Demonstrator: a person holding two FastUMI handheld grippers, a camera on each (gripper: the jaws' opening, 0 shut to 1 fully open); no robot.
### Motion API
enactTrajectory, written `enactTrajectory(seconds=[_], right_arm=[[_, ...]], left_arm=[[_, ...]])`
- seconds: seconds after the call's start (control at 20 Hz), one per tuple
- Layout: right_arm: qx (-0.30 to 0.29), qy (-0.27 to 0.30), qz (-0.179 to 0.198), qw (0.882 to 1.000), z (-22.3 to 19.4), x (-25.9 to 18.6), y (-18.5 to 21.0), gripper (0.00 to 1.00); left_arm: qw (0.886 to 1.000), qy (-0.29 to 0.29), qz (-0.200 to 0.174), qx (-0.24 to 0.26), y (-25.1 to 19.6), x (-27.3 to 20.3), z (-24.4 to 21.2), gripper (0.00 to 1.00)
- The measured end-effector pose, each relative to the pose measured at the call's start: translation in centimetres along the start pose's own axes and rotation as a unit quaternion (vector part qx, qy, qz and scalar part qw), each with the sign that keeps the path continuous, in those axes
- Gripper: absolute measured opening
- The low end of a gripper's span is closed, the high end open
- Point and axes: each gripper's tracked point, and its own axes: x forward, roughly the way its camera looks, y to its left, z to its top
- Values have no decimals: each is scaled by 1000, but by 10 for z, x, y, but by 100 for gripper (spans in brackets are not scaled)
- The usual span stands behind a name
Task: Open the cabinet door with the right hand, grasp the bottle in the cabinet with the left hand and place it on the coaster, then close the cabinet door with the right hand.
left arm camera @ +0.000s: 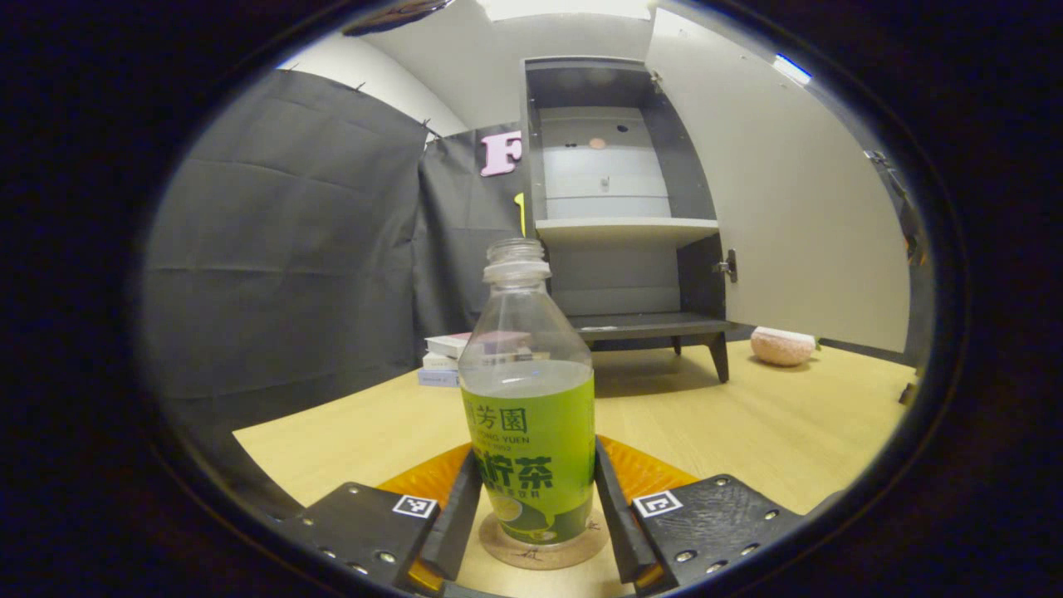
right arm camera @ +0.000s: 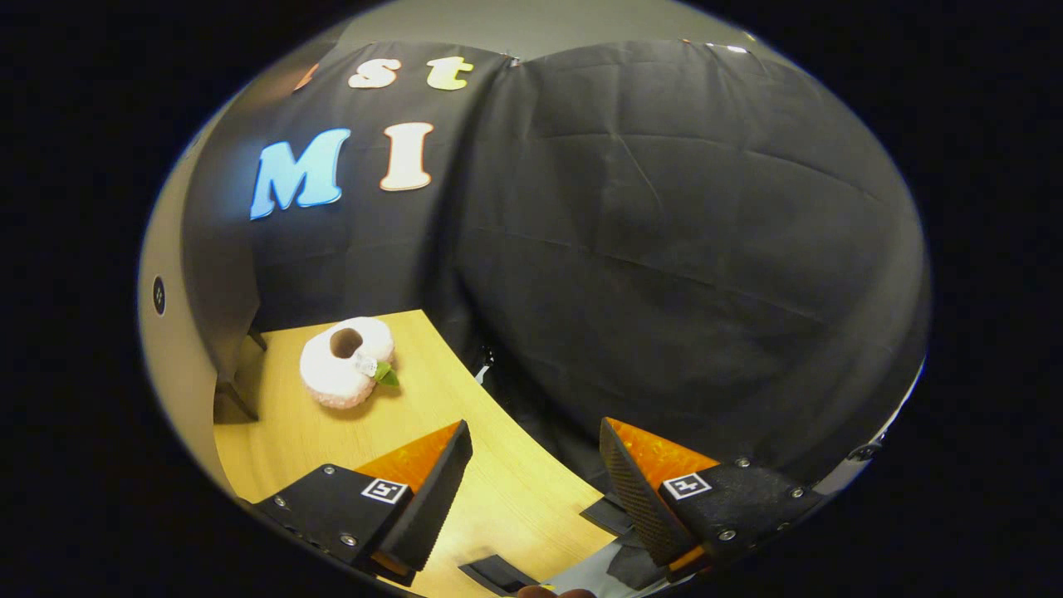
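A clear bottle (left arm camera: 531, 415) with a green label, no cap and green drink in its lower half stands upright on a round cork coaster (left arm camera: 573, 552) on the wooden table (left arm camera: 747, 432). My left gripper (left arm camera: 536, 465) is shut on the bottle, one finger against each side of the label. Behind it the grey cabinet (left arm camera: 614, 224) has empty shelves, and its white door (left arm camera: 789, 208) is swung wide to the right. In the right gripper view my right gripper (right arm camera: 536, 444) is open over the table's edge, facing the black cloth wall, with nothing between its fingers.
A small stack of books (left arm camera: 444, 361) lies left of the cabinet's feet. A white plush ring-shaped toy (left arm camera: 782, 346) sits under the open door, and the same toy (right arm camera: 347, 372) lies ahead-left of the right gripper. Black cloth walls enclose the table.
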Motion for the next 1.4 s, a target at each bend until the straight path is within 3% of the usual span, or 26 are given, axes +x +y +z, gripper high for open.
enactTrajectory(seconds=[0.05, 0.15, 0.35, 0.4, 0.45, 0.55, 0.6, 0.9, 1.2, 1.25, 1.4], right_arm=[[-16, -2, 10, 1000, -1, -2, 7, 96], [-40, -3, 32, 999, -5, -6, 20, 96], [-53, -1, 57, 997, -12, -12, 33, 95], [-51, 1, 57, 997, -13, -13, 33, 95], [-48, 2, 56, 997, -13, -13, 32, 95], [-46, 5, 55, 997, -15, -14, 30, 95], [-50, 6, 53, 997, -17, -13, 27, 95], [-19, 14, 58, 998, -14, -14, 18, 95], [46, -10, 136, 990, 28, -41, 61, 96], [58, -9, 153, 986, 35, -47, 70, 95], [98, -11, 191, 977, 57, -64, 87, 96]], left_arm=[[1000, -4, 0, -7, -2, -1, 1, 71], [1000, -13, 1, -16, -1, -1, 5, 91], [1000, -29, -4, -2, 4, -3, 22, 87], [999, -32, -8, -2, 3, 0, 26, 91], [999, -33, -10, 1, 2, 2, 31, 84], [999, -34, -19, 4, 1, 2, 41, 91], [999, -38, -20, 4, 1, -2, 49, 87], [998, -58, -25, 9, 3, -4, 111, 91], [998, -57, -36, -19, -3, -1, 207, 87], [998, -56, -34, -15, -2, 2, 226, 91], [998, -56, -36, 1, -7, 8, 279, 87]])
